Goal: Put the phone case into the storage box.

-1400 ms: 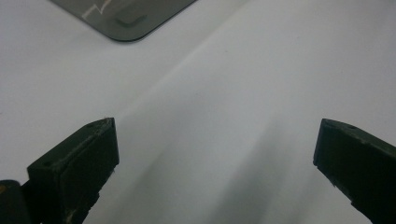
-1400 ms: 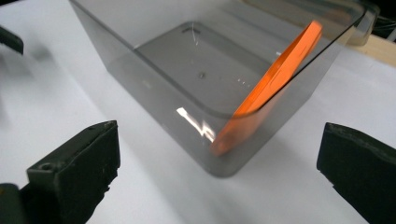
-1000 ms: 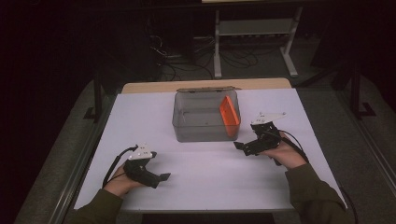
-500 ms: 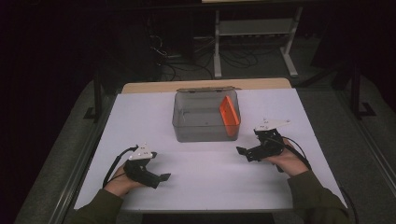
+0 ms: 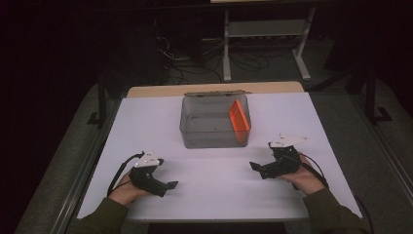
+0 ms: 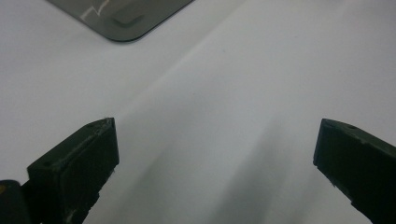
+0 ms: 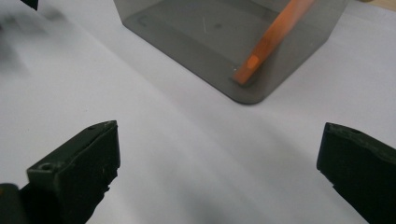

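While both grippers rest low over the white table covering, the item in hand is the flat orange plastic slab, leaning on edge against the right-hand wall inside the smoky grey translucent plastic bin at mid-table. Left gripper: black two-jaw tool held in the person's left hand, near the front left of the table, jaws standing wide apart with nothing between them; in the left gripper view its jaws frame bare white surface, with a rounded bottom corner of the bin at the upper left, well apart. Right gripper: black two-jaw tool with grey three-cornered plate, held in the right hand at front right, jaws likewise wide apart and empty. Position of slab relative to jaws: in the right gripper view the slab lies ahead and above the gap, nearer the right jaw's side, seen through the bin wall, its lower corner seated in the bin's near bottom corner; near, not touching. Handling note, as judgement: the step appears to be a reach for the slab, which is best approached from over the open rim rather than through the wall, jaws turned to span its thin faces, closing on the raised upper edge. The bin looks light and may slide; the left gripper could steady it.
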### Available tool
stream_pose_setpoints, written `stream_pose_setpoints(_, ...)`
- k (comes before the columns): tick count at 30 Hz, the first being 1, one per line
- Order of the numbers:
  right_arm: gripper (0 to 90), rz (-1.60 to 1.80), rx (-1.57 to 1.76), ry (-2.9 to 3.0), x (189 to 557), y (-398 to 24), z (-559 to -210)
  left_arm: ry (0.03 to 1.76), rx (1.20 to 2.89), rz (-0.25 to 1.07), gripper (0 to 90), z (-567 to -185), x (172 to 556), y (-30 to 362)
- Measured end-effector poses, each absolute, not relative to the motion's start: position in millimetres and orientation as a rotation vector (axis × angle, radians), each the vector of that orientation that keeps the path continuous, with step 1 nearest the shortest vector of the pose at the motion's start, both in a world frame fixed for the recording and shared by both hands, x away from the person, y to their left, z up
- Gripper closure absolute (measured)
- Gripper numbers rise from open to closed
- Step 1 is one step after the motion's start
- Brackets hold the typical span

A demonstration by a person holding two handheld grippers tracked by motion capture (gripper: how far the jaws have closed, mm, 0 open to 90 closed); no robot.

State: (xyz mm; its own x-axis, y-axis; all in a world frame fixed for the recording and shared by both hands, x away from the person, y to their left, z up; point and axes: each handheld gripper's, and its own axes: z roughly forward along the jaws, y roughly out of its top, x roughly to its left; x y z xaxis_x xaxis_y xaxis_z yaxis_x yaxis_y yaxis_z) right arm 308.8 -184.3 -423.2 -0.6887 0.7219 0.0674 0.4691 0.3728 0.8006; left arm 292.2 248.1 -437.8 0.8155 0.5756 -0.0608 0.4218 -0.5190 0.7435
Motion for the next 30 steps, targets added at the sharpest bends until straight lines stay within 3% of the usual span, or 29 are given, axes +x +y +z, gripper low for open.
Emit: stream_pose_setpoints(30, 0.0, 1.253, 1.038, 2.280, 273, -203, -441, 0.730, 2.189, 0.247, 0.0, -437, 291, 248)
